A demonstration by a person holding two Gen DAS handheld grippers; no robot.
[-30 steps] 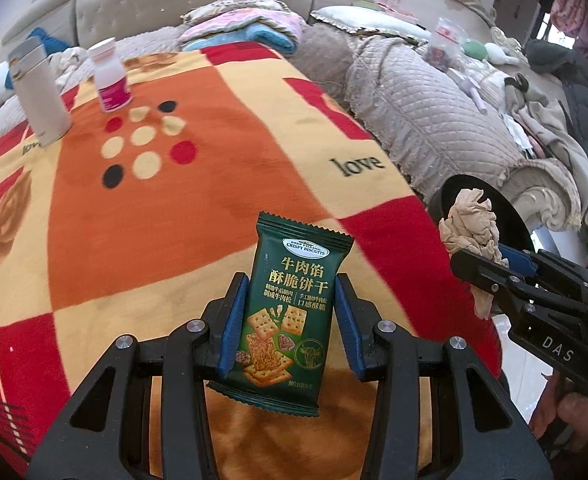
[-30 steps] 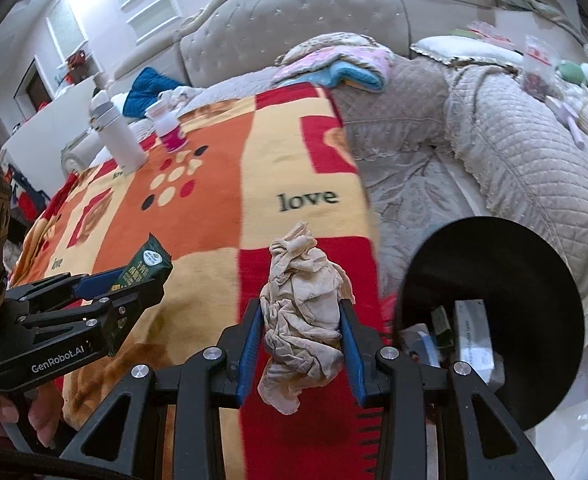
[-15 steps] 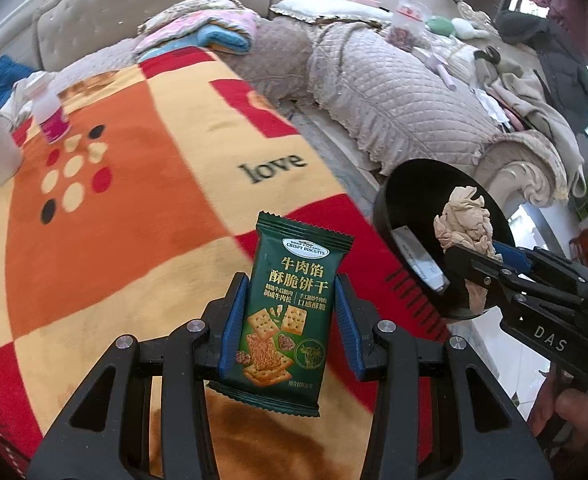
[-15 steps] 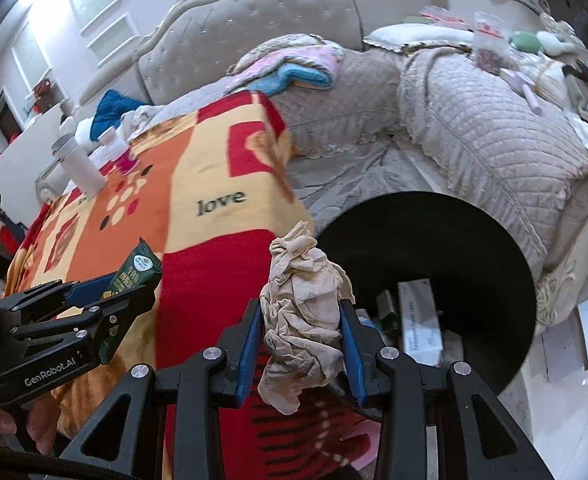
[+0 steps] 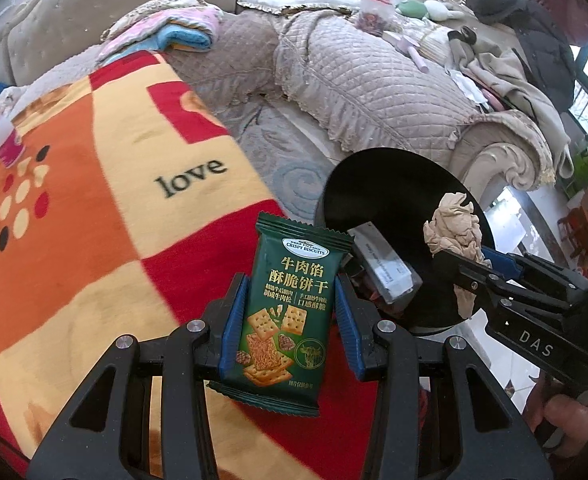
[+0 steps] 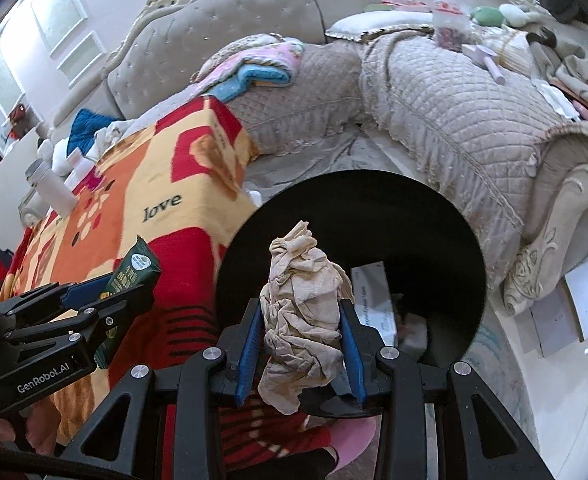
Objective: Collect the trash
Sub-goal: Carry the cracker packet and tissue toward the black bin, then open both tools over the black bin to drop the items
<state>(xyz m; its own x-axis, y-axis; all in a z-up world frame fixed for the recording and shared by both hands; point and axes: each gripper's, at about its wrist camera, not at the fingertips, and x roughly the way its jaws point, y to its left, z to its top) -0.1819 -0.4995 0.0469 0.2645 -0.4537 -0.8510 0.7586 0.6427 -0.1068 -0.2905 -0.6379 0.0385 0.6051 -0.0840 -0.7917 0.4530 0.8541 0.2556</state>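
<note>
My left gripper (image 5: pixel 290 316) is shut on a green biscuit packet (image 5: pixel 290 304), held upright above the blanket-covered table near its right edge. My right gripper (image 6: pixel 299 340) is shut on a crumpled beige tissue (image 6: pixel 301 312) and holds it over the open black trash bin (image 6: pixel 433 216). In the left wrist view the bin (image 5: pixel 381 196) stands just right of the packet, and the right gripper (image 5: pixel 477 276) with the tissue (image 5: pixel 453 232) hangs over its right side. The left gripper with the packet (image 6: pixel 130 280) shows at the left of the right wrist view. A white box (image 6: pixel 373 296) lies inside the bin.
An orange, red and yellow blanket (image 5: pixel 106 184) covers the table. A small pink-labelled bottle (image 5: pixel 4 140) and a white bottle (image 6: pixel 50 188) stand at its far left. A quilted beige sofa (image 5: pixel 373 80) with clothes and folded towels (image 5: pixel 174 28) surrounds the table.
Both grippers have swung right, from over the blanket toward the bin. The tissue now hangs over the bin opening, and the packet is close to the bin's left rim.
</note>
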